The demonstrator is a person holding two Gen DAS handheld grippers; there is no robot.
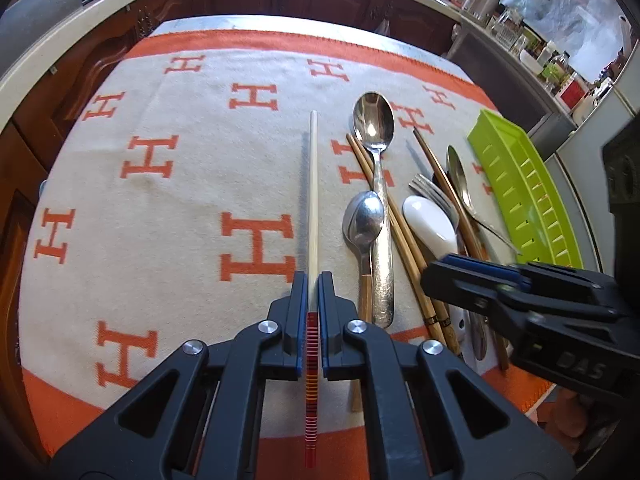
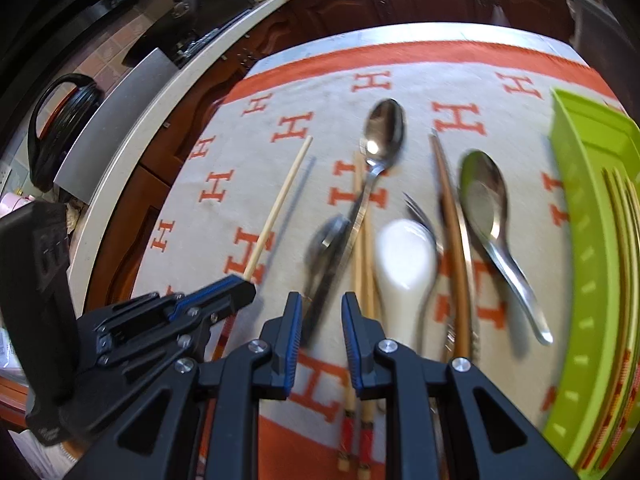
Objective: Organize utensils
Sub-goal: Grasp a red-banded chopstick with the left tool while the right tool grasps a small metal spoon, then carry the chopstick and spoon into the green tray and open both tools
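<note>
left gripper (image 1: 313, 280): jaws pinching pale chopstick (image 1: 313, 184), tip pointing away over blanket (image 1: 160, 200) | right gripper (image 2: 322, 308): jaws spread partway, nothing pinched, above small spoon (image 2: 330, 236) | pile beside: big spoon (image 1: 373, 120), white spoon (image 1: 430, 224), fork (image 1: 430, 192), brown chopsticks (image 1: 404, 236) | green tray (image 2: 592, 240) at right edge, chopsticks inside

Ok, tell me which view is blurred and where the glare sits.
Left wrist view: sharp, with glare on the large spoon's bowl and a crisp shadow beside the pale chopstick. Right wrist view: motion-smeared, worst on the white spoon; fisheye bends the counter edge.
</note>
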